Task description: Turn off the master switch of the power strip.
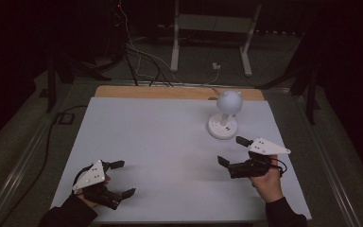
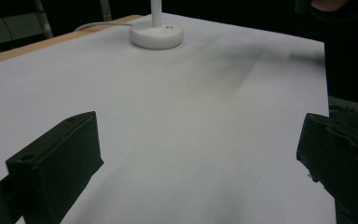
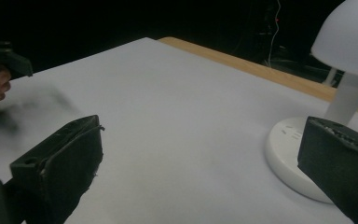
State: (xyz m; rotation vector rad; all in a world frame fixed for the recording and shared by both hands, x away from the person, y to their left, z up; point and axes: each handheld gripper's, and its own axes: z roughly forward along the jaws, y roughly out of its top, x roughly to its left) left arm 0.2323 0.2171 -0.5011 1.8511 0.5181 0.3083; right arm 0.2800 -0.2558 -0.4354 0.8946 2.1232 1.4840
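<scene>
Both sets of jaws are spread wide with nothing between them. In the right gripper view the two black jaws sit far apart over bare white tabletop, and the far-side one is just beside the round base of the little white desk lamp, not touching it as far as I can see. Same deal in the left gripper view: jaws gaping, just white surface in the gap.

From the high view, the right gripper is out on the right side of the table, near the front, held by the right hand with the grey three-cornered plate on top. The lamp is just beyond it toward the back right: dome head with two small ear-like points, short stem, flat disc base with a couple of tiny lit dots. It stands upright, and a white cord runs off behind it over the back edge.

The left gripper is down at the front-left corner, well apart from the lamp and from the other gripper.

Everything sits on a white table sheet with a strip of wooden edge showing along the back. The room around it is dark, with cables and a white stand frame on the floor behind.
</scene>
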